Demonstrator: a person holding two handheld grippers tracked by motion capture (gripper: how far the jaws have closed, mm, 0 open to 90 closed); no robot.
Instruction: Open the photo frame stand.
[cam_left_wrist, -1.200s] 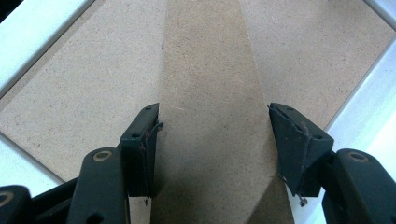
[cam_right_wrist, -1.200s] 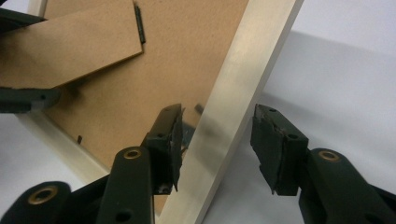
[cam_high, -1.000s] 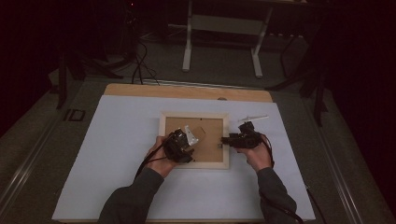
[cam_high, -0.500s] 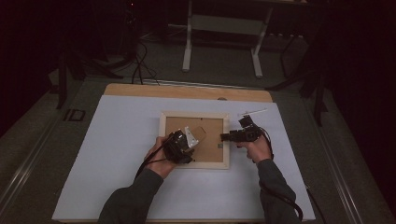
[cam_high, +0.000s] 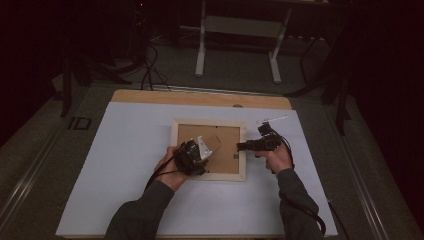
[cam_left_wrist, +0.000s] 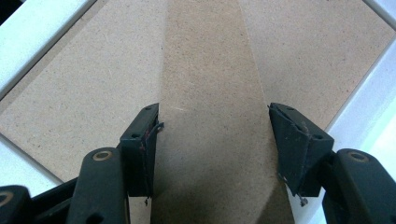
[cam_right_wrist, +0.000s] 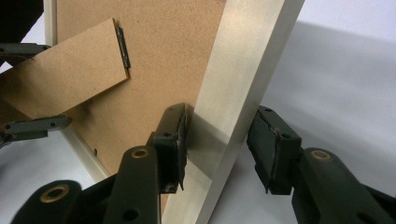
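The frame (cam_high: 209, 149) lies face down on the white mat (cam_high: 125, 165), its brown back (cam_high: 226, 136) up, with both claws at it.

The left claw (cam_high: 200, 152) is over the back, near the frame's near left corner; in its own view its jaws stand spread on either side of the stand (cam_left_wrist: 212, 112) (the tapered brown prop hinged to the back). The left pad (cam_left_wrist: 145, 140) seems to lie right at the stand's edge; the right pad (cam_left_wrist: 292, 140) sits just off the other edge; whether either presses I cannot tell. The stand runs ahead of the jaws and narrows away from them; the back spreads out to both sides of it, and the frame's pale rim (cam_left_wrist: 32, 42) shows beyond that on the left.

The right claw (cam_high: 241, 147) reaches in level at the frame's right rail (cam_right_wrist: 238, 107); its jaws have just been closing, and the rail stands between them. The inner pad (cam_right_wrist: 175, 144) touches the rail's inner face, over the back; the outer pad (cam_right_wrist: 271, 149) is a little apart from the rail's outer face, above the mat, so the rail is straddled, not pinched.

Ahead and left of the right claw, the stand (cam_right_wrist: 60, 79) tilts up off the back, and the left claw's grey fingertips (cam_right_wrist: 35, 127) flank its free end; the right hand (cam_high: 274, 159) is just beside the rail, on the mat side.
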